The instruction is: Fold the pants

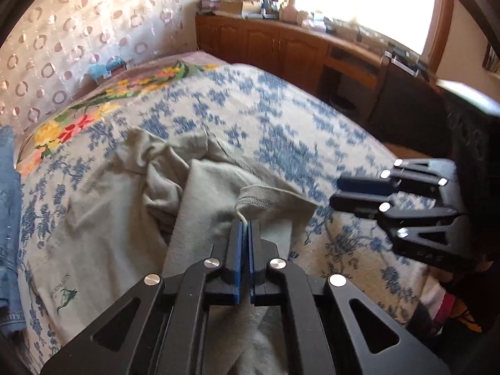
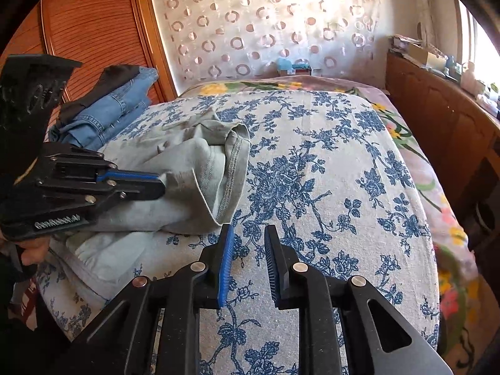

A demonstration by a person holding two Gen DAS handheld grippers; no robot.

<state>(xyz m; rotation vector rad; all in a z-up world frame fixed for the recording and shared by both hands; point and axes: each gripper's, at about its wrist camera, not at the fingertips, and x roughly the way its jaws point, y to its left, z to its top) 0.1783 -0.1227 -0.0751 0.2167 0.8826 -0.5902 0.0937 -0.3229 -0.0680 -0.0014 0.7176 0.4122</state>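
Pale grey-green pants (image 1: 206, 193) lie bunched on the blue-flowered bed cover; they also show in the right wrist view (image 2: 200, 175). My left gripper (image 1: 246, 228) is shut on a fold of the pants near a stitched hem, and shows from the side in the right wrist view (image 2: 156, 184). My right gripper (image 2: 248, 237) is open and empty, just above the bed cover, right of the pants' hem. In the left wrist view the right gripper (image 1: 336, 192) hovers to the right of the pants.
A stack of folded blue jeans (image 2: 109, 109) sits at the bed's left side, seen also in the left wrist view (image 1: 9, 218). A wooden cabinet (image 1: 281, 47) runs along the bed's far side under the window. The bed cover (image 2: 328, 187) stretches right of the pants.
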